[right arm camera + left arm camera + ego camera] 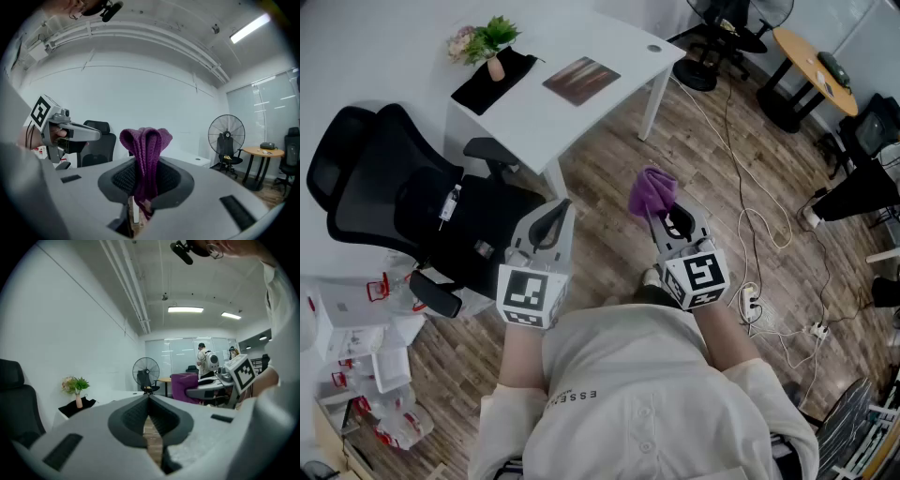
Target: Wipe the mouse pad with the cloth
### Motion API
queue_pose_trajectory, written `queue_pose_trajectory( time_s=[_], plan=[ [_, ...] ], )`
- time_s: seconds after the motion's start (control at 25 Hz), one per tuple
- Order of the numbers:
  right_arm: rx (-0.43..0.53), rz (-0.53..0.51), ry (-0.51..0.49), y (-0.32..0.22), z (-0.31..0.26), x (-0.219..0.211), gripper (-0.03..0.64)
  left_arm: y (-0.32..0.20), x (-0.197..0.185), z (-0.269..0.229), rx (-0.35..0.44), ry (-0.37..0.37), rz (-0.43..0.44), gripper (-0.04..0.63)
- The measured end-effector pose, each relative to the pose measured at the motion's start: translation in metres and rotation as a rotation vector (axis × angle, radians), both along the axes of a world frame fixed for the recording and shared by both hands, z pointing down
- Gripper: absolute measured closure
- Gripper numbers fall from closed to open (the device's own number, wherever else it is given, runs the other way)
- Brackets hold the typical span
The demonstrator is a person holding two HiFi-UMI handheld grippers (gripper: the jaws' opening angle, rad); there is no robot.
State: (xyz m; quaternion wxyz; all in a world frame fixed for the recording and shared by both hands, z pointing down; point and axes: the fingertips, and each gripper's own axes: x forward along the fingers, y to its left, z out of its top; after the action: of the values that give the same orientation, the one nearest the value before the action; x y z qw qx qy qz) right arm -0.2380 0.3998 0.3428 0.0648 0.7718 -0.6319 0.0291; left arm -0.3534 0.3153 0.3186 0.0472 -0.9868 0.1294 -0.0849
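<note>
Head view: cloth (pixel 652 190) pinched upright in right gripper (pixel 664 217), over floor (pixel 712 169), well apart from brown pad (pixel 581 80), probably the mouse pad, on desk (pixel 619 47). Beside pad, black mat (pixel 478 92) bearing vase (pixel 495 67). Pressed together and empty, left gripper (pixel 553 214); chair (pixel 403 187) between it and desk. Only in left gripper view: person (pixel 205 359) far off.

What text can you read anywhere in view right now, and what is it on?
"ESSEN": on the person's shirt; the rest of the word is not readable.
Square markers on the left gripper and right gripper: patterns only, no words.
Red print on the packages: too small to read.
</note>
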Motion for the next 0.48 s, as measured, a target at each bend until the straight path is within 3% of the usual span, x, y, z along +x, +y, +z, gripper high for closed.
queue_pose_trajectory(
  time_s=[0.48],
  plan=[
    [-0.020,0.002,-0.019,-0.011,0.011,0.012,0.529,-0.011,0.011,0.006,0.013,-0.009,0.000,0.594]
  ],
)
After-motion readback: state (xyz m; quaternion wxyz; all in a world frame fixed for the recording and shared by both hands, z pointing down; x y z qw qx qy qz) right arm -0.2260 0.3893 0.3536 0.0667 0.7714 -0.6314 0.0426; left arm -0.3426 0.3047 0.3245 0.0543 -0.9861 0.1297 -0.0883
